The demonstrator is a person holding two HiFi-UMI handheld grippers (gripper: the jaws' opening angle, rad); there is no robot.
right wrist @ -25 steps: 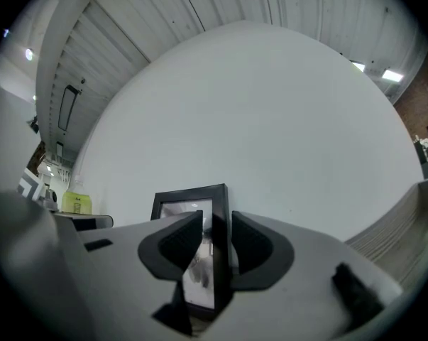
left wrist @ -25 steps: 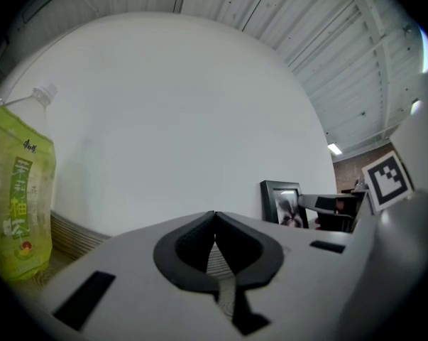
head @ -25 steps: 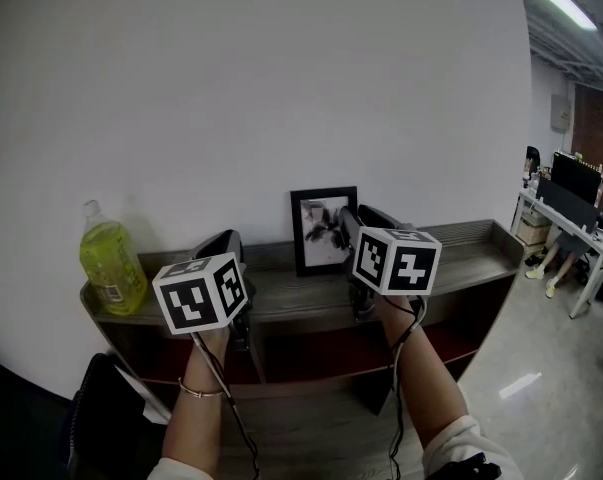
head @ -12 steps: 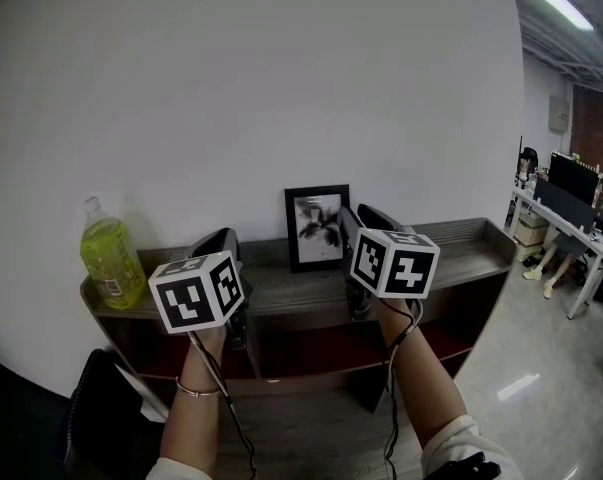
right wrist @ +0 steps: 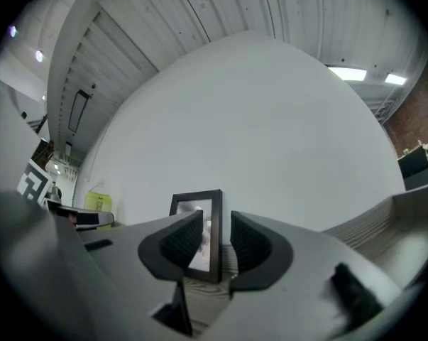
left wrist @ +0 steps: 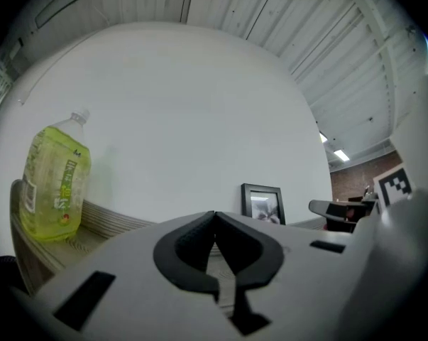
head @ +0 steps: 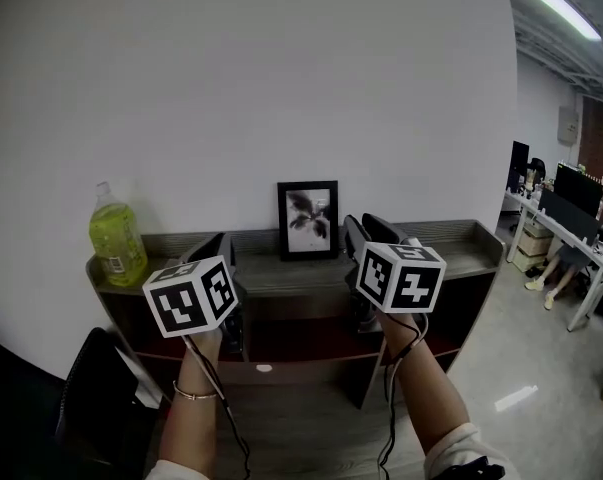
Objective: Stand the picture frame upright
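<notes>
Since the earlier frame, both grippers have drawn back from the surface (head: 451,253), and the picture frame (head: 308,219) now shows whole, no longer partly covered by the right gripper (head: 364,236).

The picture frame stands upright at the far edge of the surface, close to the white wall (head: 281,88), about in the middle between left and right. Its black border holds a grey print. Nothing touches it. From the right gripper view the frame (right wrist: 196,203) shows through the gap between the jaws, but it is well behind them and not between them. The jaws of this gripper (right wrist: 216,226) are apart and they hold nothing, so it is released.

The left gripper (head: 219,258) hangs near the front edge of the surface, left of the frame. In its own view the jaws (left wrist: 214,217) meet at the tips with nothing between them, so it is clenched and empty. In that view the frame (left wrist: 263,203) is to the right and farther away.

A bottle (head: 116,236) with yellow-green drink stands upright at the far left end of the surface, well apart from the frame. The left gripper view shows it (left wrist: 54,180) with a label and a clear cap.
</notes>
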